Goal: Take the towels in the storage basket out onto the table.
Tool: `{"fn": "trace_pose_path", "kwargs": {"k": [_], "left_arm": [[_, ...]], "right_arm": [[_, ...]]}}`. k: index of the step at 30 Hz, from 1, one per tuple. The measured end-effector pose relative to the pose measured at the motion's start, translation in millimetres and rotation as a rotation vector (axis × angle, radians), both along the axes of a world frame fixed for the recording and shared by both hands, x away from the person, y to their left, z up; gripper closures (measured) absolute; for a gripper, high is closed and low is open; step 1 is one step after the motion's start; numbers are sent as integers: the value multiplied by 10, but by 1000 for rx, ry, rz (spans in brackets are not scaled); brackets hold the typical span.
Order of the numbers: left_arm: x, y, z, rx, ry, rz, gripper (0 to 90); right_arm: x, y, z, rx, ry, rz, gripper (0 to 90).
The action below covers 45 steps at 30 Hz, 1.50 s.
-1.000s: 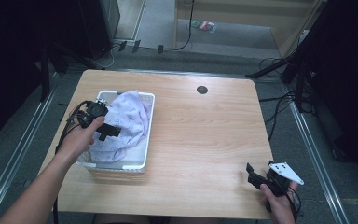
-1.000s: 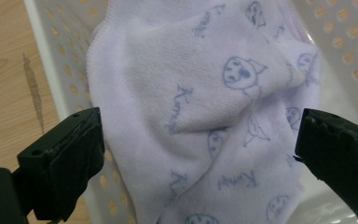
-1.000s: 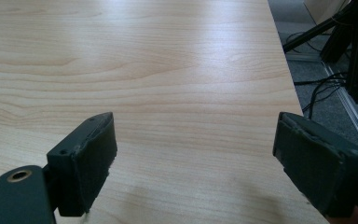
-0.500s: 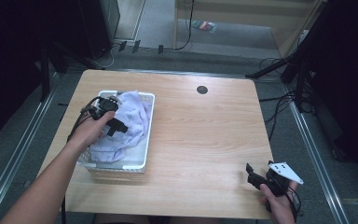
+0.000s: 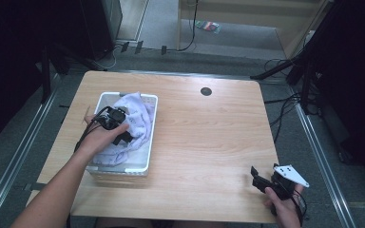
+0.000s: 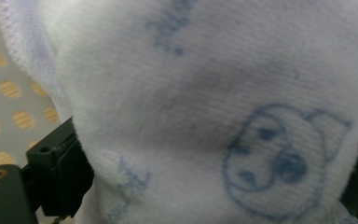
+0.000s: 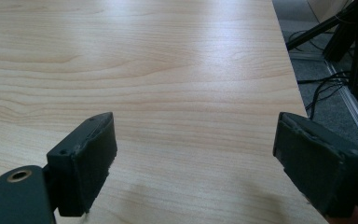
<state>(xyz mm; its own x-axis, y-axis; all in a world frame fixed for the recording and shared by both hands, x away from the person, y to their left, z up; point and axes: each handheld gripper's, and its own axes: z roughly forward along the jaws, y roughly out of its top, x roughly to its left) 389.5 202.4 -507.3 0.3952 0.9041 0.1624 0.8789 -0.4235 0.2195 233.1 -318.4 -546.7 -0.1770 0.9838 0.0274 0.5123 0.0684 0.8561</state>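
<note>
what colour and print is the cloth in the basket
White cloth with blue line drawings, one a cartoon face; clearest in the left gripper view.

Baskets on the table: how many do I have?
1. The white basket sits at the table's left side, holding the pale printed cloth that the left gripper is pressed into.

Crumpled white knit cloth (image 5: pixel 134 118) with blue cartoon prints, heaped in the white perforated basket (image 5: pixel 123 168) at the table's left side.
</note>
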Motion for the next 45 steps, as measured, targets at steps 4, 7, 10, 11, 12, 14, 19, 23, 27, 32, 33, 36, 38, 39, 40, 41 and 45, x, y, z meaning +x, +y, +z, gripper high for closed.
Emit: {"fn": "trace_pose_path", "kwargs": {"k": [4,7,10,11,12,14,19,23,27,32,33,36,38,39,40,41,45], "left_arm": [[12,50,-13,-39,33,-8,68],[7,55,-24,-31,33,-28,87],[-2,46,-29,-29,30,-26,115],[-4,51,-24,-31,29,-32,137],[-9,58,-18,-33,22,-34,157],[-22,77,15,-16,3,-39,316],[-76,98,29,2,-46,-23,546],[-85,109,57,-15,-55,-22,611],[-78,167,149,-73,-22,-10,626],[-118,205,324,-93,-40,-11,625],[-127,210,361,-99,-47,-11,624],[-156,213,479,-99,-66,-14,623],[-176,213,566,-109,-73,-10,622],[-181,216,595,-111,-75,-12,622],[-187,218,630,-113,-73,-8,621],[-189,222,668,-126,-70,-1,620],[-195,210,776,-126,-72,-5,619]], "right_arm": [[1,2,-1,-1,1,-1,136],[6,1,-3,-5,-1,5,137],[6,2,-4,-7,-1,7,137],[5,3,-4,-6,0,7,137],[5,4,-4,-7,0,8,137],[4,5,-4,-6,3,7,137],[6,5,-4,-5,4,6,137],[9,3,-3,-4,8,6,137],[10,0,-3,-1,11,7,138],[12,-3,-3,1,12,8,138],[12,-3,-3,2,13,8,138],[12,-5,-3,3,12,8,138],[15,-6,-4,3,13,9,139],[15,-6,-4,3,14,7,139],[15,-7,-4,3,14,7,139],[14,-7,-4,4,14,7,139],[13,-4,-4,5,17,5,139]]}}
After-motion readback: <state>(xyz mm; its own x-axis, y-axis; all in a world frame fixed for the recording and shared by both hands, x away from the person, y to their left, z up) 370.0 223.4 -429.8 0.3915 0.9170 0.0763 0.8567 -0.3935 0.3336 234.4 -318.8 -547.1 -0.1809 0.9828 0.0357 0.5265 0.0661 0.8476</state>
